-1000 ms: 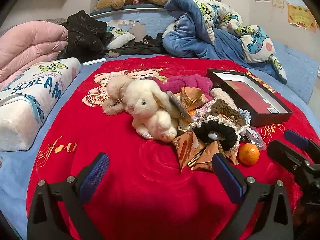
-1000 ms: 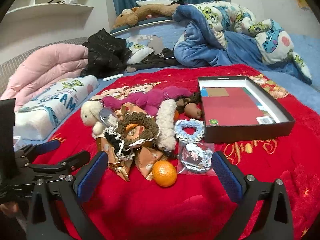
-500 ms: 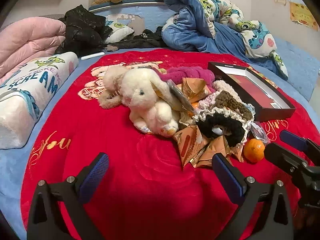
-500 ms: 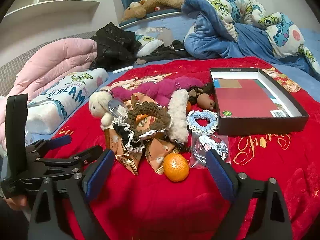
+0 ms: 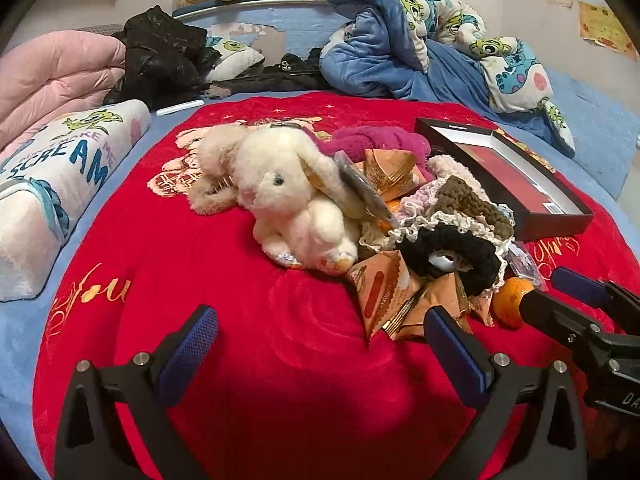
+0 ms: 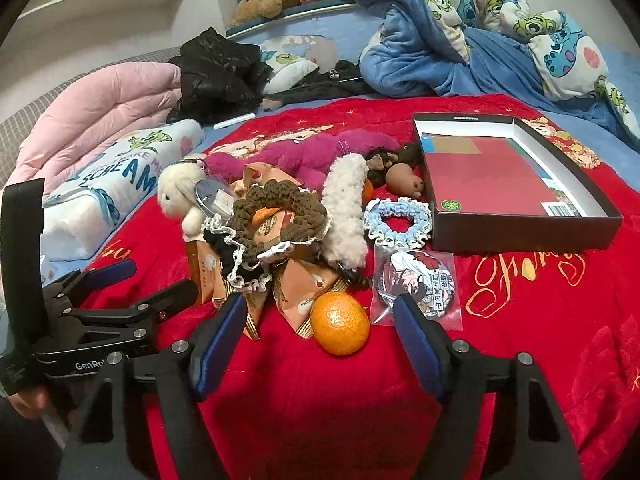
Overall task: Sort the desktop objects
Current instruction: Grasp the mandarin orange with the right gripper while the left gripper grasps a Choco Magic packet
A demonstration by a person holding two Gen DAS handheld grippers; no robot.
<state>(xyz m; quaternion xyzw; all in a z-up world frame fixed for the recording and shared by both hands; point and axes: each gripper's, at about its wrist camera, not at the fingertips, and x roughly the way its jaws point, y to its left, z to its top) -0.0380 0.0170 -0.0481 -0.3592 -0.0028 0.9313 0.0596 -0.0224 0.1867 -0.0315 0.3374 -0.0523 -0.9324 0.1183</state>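
Observation:
An orange (image 6: 340, 324) lies on the red blanket at the near edge of a pile of snack packets (image 6: 296, 296), crocheted scrunchies (image 6: 280, 208) and a white plush rabbit (image 6: 176, 196). My right gripper (image 6: 320, 332) straddles the orange. Its jaws are closing, and a gap shows between each blue pad and the fruit. My left gripper (image 5: 320, 336) stands open over bare blanket in front of the rabbit (image 5: 288, 208), with nothing between its fingers. The left wrist view shows the right gripper (image 5: 548, 290) beside the orange (image 5: 510, 300). An open black box (image 6: 520, 236) sits at the right.
A round badge in a plastic sleeve (image 6: 416, 284) and a blue scrunchie (image 6: 398, 220) lie between the orange and the box. A magenta plush (image 6: 320, 152) lies behind the pile. A printed pillow (image 5: 52, 184), a pink quilt (image 5: 52, 80) and a blue blanket (image 5: 400, 52) ring the red blanket.
The right gripper's jaws have narrowed and edged forward, so the orange now sits between the pads. The left gripper stays wide, and its view has tipped slightly toward the pile.

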